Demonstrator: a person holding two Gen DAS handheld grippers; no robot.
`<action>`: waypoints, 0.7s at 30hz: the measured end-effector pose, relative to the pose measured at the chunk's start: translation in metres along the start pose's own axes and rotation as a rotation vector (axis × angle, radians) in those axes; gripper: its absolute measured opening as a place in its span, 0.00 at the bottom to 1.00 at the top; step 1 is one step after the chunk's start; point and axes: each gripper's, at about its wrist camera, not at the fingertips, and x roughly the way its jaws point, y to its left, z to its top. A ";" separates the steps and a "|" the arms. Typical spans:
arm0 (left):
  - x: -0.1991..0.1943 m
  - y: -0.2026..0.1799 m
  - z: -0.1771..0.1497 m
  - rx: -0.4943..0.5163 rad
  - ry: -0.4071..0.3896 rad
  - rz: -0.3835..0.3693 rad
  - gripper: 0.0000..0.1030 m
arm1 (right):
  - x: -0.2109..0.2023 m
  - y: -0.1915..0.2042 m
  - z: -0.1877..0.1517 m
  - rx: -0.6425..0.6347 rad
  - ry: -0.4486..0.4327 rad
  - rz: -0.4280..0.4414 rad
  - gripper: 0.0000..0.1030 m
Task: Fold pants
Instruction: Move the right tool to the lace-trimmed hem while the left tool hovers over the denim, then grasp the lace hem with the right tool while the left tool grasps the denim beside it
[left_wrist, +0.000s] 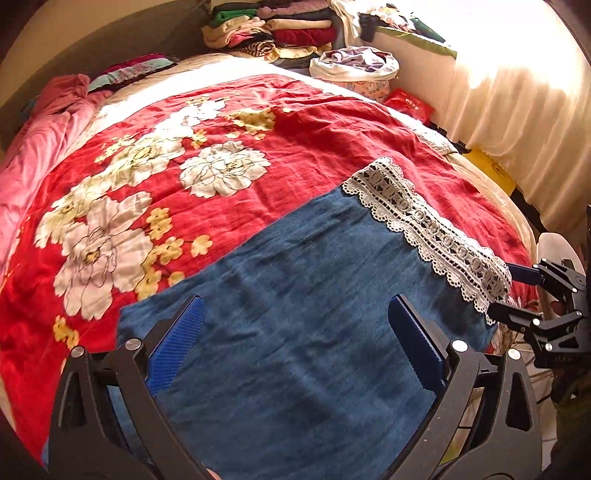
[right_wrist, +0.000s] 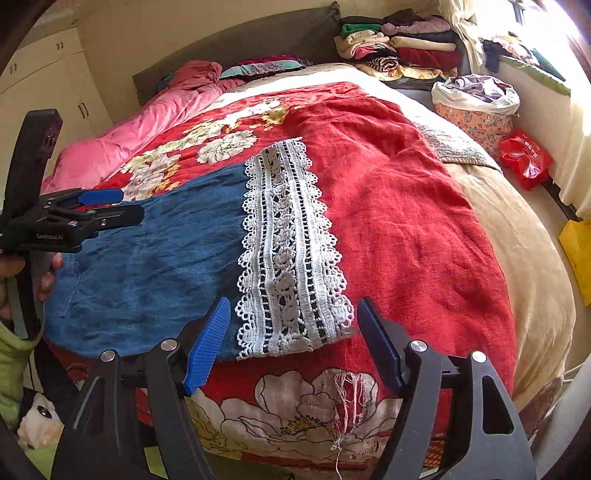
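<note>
Left wrist view: left tongs (left_wrist: 295, 350) spread wide, blue pads apart, nothing between them. They hang over the blue pants (left_wrist: 295, 295), which lie flat on the red floral bedspread (left_wrist: 221, 122) near the bed's front edge. White lace hem (left_wrist: 424, 225) of the pants runs diagonally along the cloth's right side. Right tongs (left_wrist: 517, 291) enter from the right edge, tips just beside the lower end of the lace; contact cannot be judged here. Stack of folded clothes (left_wrist: 288, 29) at the far end of the bed; a cloth-filled basket (left_wrist: 354, 70) beside it.

Right wrist view: right tongs (right_wrist: 293, 339) spread, pads standing either side of the near end of the lace hem (right_wrist: 288, 240), not pressing it. Pants (right_wrist: 155, 266) stretch away to the left from the lace, flat on the bedspread (right_wrist: 399, 206). Left tongs (right_wrist: 125, 206) seen side-on at the left, over the far edge of the pants; a hand (right_wrist: 48, 277) holds the handle below. Pink quilt (right_wrist: 140, 129) bunched along the bed's left side. Red bag (right_wrist: 524, 158) on the floor at right.
</note>
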 end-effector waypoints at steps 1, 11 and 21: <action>0.006 -0.003 0.006 0.012 0.004 -0.006 0.90 | 0.003 0.000 0.001 0.007 0.006 0.006 0.68; 0.062 0.001 0.046 0.039 0.046 -0.033 0.90 | 0.024 0.003 0.009 0.038 0.007 0.065 0.76; 0.091 -0.002 0.063 0.056 0.096 -0.179 0.48 | 0.028 0.000 0.012 0.037 -0.027 0.125 0.65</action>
